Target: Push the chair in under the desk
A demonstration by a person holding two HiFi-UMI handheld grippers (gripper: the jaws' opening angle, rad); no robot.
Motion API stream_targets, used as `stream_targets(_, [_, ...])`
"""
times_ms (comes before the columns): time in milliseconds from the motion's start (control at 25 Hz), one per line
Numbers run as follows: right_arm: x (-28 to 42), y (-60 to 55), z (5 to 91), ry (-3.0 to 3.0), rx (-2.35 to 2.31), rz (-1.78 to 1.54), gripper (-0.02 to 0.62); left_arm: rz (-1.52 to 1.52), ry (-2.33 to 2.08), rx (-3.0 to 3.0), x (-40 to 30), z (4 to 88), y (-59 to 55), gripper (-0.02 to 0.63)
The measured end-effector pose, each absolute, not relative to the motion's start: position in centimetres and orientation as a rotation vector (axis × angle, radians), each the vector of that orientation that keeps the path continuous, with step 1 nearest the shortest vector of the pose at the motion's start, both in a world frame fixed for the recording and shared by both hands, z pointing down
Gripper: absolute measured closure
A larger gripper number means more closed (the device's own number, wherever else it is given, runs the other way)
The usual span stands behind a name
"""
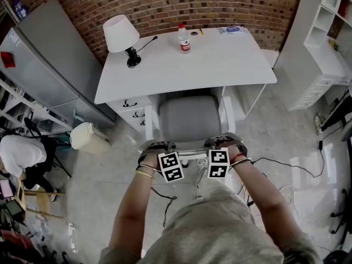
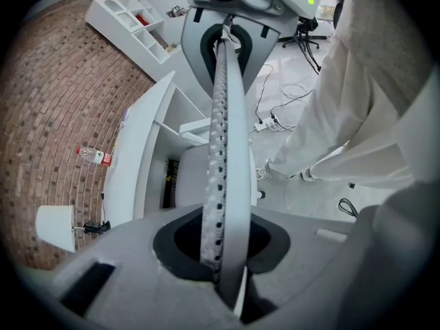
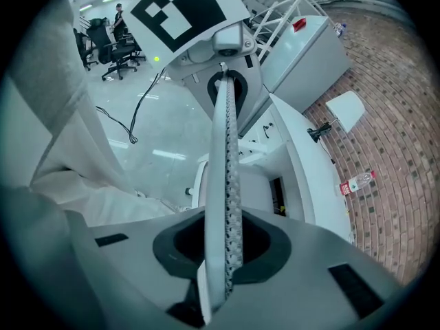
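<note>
A chair with a grey seat (image 1: 190, 120) stands with its front tucked under the white desk (image 1: 220, 59). The thin top edge of its backrest (image 1: 192, 146) runs just in front of me. My left gripper (image 1: 158, 147) sits over that edge on the left, and the perforated backrest (image 2: 223, 150) lies between its jaws (image 2: 223, 280). Whether its pads press on the edge is hidden. On the right, my right gripper (image 1: 224, 143) is shut on the same backrest (image 3: 227, 163), which runs straight through its jaws (image 3: 223, 280).
On the desk stand a white lamp (image 1: 121, 34) and a bottle (image 1: 185, 39). Drawers (image 1: 133, 111) sit under its left side. A pale bin (image 1: 88, 137) and grey cabinet (image 1: 49, 59) are at left, white shelving (image 1: 324, 54) at right, cables (image 1: 286, 169) on the floor.
</note>
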State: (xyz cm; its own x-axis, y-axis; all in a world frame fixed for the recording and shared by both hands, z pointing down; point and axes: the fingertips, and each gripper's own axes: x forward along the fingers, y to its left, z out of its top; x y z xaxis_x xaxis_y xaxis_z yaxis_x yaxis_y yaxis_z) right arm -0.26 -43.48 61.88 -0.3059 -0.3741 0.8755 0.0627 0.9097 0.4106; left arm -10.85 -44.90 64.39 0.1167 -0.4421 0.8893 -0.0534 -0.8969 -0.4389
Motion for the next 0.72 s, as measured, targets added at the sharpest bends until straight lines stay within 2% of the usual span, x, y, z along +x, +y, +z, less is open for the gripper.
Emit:
stream_targets(80, [-0.4, -43.4, 61.5, -1.862, 0.253, -0.412, 0.565, -1.826, 0.518, -2.14, -10.7, 63.9, -44.9, 0.538])
stream_targets(160, [-0.5, -43.3, 61.2, -1.891, 0.275, -0.372, 0.452, -1.802, 0.545, -2.167, -10.6, 63.3, -44.8, 0.5])
stream_targets(200, [-0.5, -43.2, 61.0, -1.901, 0.283, -0.363, 0.421, -1.79, 0.555, -2.172, -10.6, 63.0, -44.8, 0.483])
stream_targets(400, [-0.3, -42.9, 60.3, -1.901, 0.306, -0.409, 0.405, -1.737, 0.594, -2.177, -10.4, 61.6, -44.4, 0.447])
stream_targets(720, [-0.4, -42.1, 58.6, -1.917, 0.363, -0.462, 0.403, -1.666, 0.642, -2.167, -10.2, 59.6, -43.4, 0.437])
